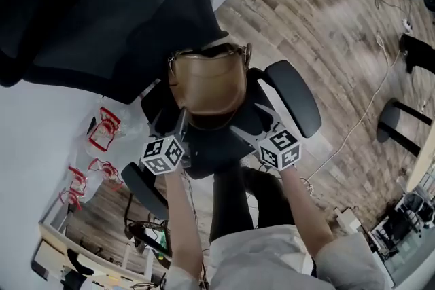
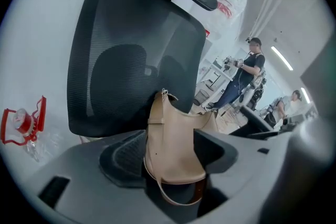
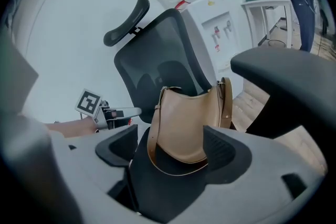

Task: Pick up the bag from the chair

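A tan leather bag (image 1: pixel 207 85) stands upright on the seat of a black mesh office chair (image 1: pixel 102 10) and leans against its backrest, its strap looping down onto the seat. Both grippers are close in front of it. My left gripper (image 1: pixel 175 139) is open, and the bag (image 2: pixel 170 144) shows between its spread jaws. On the other side, my right gripper (image 1: pixel 262 129) is also open, with the bag (image 3: pixel 184 128) just ahead between its jaws. I cannot tell whether any jaw touches the bag. The left gripper's marker cube (image 3: pixel 89 102) shows in the right gripper view.
The chair's armrests (image 1: pixel 293 95) flank the seat. Clear plastic bags with red handles (image 1: pixel 102 129) lie by the white wall at left. Cables (image 1: pixel 367 105) run over the wood floor at right. A person (image 2: pixel 247 73) stands far behind, near a white table (image 3: pixel 268 5).
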### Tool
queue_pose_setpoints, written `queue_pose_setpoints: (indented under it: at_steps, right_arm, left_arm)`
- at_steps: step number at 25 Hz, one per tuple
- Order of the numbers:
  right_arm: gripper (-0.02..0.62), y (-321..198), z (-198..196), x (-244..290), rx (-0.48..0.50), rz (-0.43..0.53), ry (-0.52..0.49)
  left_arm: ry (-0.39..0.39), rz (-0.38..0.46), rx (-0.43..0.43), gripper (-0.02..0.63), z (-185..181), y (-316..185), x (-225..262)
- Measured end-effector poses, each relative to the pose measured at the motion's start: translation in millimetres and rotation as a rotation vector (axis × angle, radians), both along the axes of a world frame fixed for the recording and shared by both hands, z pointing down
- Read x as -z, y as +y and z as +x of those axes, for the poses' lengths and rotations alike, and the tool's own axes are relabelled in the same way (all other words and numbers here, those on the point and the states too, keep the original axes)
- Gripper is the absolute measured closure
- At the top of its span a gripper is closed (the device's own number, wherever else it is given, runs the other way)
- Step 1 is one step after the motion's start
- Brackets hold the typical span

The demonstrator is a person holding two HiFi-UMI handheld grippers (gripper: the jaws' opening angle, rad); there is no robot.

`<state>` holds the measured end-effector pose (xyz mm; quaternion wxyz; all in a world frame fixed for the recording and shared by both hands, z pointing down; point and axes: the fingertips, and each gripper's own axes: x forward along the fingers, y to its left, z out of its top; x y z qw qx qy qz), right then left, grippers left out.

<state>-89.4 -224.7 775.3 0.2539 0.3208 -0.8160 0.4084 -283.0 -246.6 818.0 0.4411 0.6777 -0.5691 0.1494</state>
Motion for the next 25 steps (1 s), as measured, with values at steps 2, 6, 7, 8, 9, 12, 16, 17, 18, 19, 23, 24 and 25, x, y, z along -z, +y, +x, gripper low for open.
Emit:
queue_pose_setpoints:
  at_steps: [2,6,7,8,9,12,16,17,18,19,23,24,25]
  right_arm:
    - [0.206,-1,-1,-20,0.016,-0.007,0.005]
    - [0.206,0,7,-59,0.001,-0.015,0.063]
    - [0.206,-2,11,-67,-0.014,-0.014,0.076]
    - [0.206,-3,14,-74,-0.03,-0.012,0.086]
    - [0.206,-5,18,-80,-0.048,-0.013,0.089]
    - [0.216,-8,23,-95,-0.098,-0.015,0.078]
    - [0.251,-17,18,-109,-0.118,-0.003,0.036]
    - [0.262,-20,15,-112,-0.116,0.006,0.027]
    - [0.269,-22,14,-115,-0.116,0.015,0.025]
    - [0.276,-26,13,-118,-0.12,0.024,0.027]
    - [0.299,-36,13,-133,-0.159,0.029,0.049]
    - [0.302,-37,13,-137,-0.166,0.022,0.053]
    - [0.308,-39,13,-141,-0.174,0.014,0.054]
  left_arm:
    - [-0.01,-0.007,-0.017,0.328,-1,-1,-19]
    - [-0.007,-0.009,-0.021,0.322,-2,-3,-47]
    - [-0.004,-0.01,-0.023,0.322,-1,-5,-52]
    - [-0.003,-0.012,-0.027,0.321,1,-6,-58]
    - [-0.003,-0.015,-0.03,0.319,2,-7,-63]
    - [-0.012,-0.022,-0.042,0.31,2,-8,-80]
    - [-0.005,-0.012,-0.07,0.305,3,-16,-96]
    - [-0.004,-0.01,-0.076,0.305,3,-17,-100]
    - [-0.004,-0.01,-0.082,0.305,4,-18,-103]
    - [-0.003,-0.01,-0.091,0.305,5,-20,-107]
    - [-0.012,-0.006,-0.14,0.305,11,-28,-116]
    - [-0.016,-0.004,-0.15,0.305,12,-30,-117]
    - [-0.018,-0.002,-0.158,0.305,13,-32,-119]
